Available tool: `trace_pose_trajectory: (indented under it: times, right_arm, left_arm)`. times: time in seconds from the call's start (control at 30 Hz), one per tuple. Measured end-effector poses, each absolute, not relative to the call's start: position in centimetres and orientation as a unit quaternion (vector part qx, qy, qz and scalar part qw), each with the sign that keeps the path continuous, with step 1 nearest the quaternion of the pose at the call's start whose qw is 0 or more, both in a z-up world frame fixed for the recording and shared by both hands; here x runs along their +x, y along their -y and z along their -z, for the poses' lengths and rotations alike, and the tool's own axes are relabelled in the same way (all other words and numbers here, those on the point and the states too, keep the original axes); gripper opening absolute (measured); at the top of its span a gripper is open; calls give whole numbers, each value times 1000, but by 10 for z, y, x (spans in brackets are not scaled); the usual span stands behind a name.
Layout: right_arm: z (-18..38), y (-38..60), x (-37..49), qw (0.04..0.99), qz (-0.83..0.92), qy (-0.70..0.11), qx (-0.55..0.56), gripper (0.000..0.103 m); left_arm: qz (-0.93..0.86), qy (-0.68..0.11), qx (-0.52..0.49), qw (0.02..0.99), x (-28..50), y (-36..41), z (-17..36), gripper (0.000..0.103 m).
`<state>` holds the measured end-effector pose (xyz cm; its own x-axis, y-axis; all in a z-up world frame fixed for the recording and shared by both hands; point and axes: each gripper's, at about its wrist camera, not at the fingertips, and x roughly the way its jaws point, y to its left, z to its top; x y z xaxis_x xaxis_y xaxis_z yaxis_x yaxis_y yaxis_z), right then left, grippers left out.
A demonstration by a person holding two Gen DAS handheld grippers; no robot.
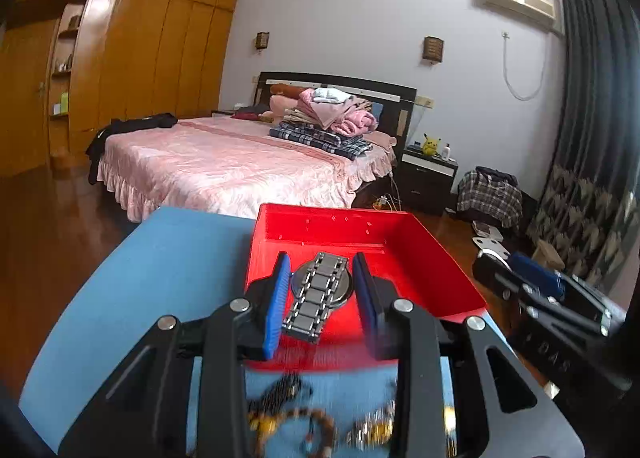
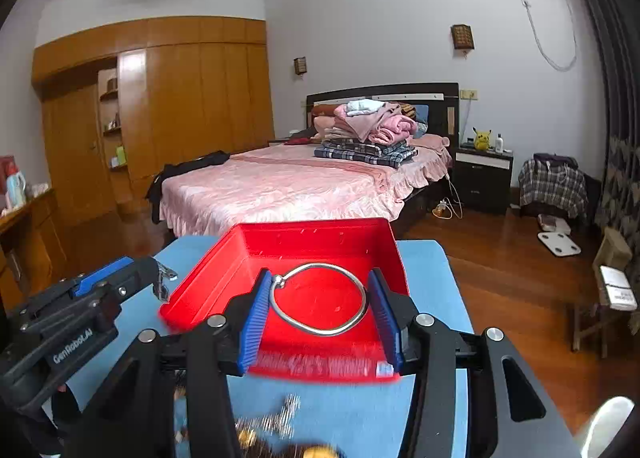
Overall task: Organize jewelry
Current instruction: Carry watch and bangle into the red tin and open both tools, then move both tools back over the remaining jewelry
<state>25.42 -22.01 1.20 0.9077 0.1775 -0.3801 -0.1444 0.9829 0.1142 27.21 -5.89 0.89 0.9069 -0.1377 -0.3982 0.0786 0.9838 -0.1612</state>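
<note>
Right wrist view, red tray (image 2: 240,258) bare inside, blue table (image 2: 432,298)

Left black two-finger gripper (image 1: 322,290) w/ ribbed blue pads (image 1: 277,306), silver round screws at linkage pivots, right black two-finger gripper (image 2: 320,310) same build, blue ribbed pads (image 2: 253,328), white "GenRoboAI" lettering on left unit's side

Beyond the tool stands a bed (image 2: 288,186) under a pink ruffled cover, folded clothes (image 2: 368,138) stacked near its dark headboard. Far left of the tool runs a wooden wardrobe (image 2: 180,106). Far right, a dark nightstand (image 2: 482,178) carries a yellow plush toy (image 2: 482,138), and patterned curtains (image 1: 592,138) hang.
</note>
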Motion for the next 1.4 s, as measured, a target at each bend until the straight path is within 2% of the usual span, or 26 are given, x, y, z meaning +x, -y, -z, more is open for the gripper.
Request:
trace_pose_trajectory:
  times: [0.23, 0.63, 0.67, 0.77, 1.23, 1.4]
  right_arm:
    - [8, 221, 296, 973, -79, -213, 46, 48]
    - [16, 222, 313, 972, -83, -214, 47, 49]
    - [15, 222, 312, 973, -81, -211, 45, 49]
    - [14, 223, 311, 974, -80, -208, 42, 54]
    - [-2, 224, 283, 975, -85, -196, 53, 55]
    - [1, 223, 243, 973, -89, -206, 61, 55]
  left_arm:
    - [37, -232, -72, 969, 321, 63, 7, 30]
    - [31, -254, -64, 965, 345, 59, 21, 32]
    - [30, -252, -64, 965, 344, 59, 21, 32]
    - [28, -238, -58, 969, 341, 59, 14, 41]
    - [30, -236, -48, 970, 311, 54, -1, 49]
    - [26, -247, -37, 968, 268, 37, 3, 54]
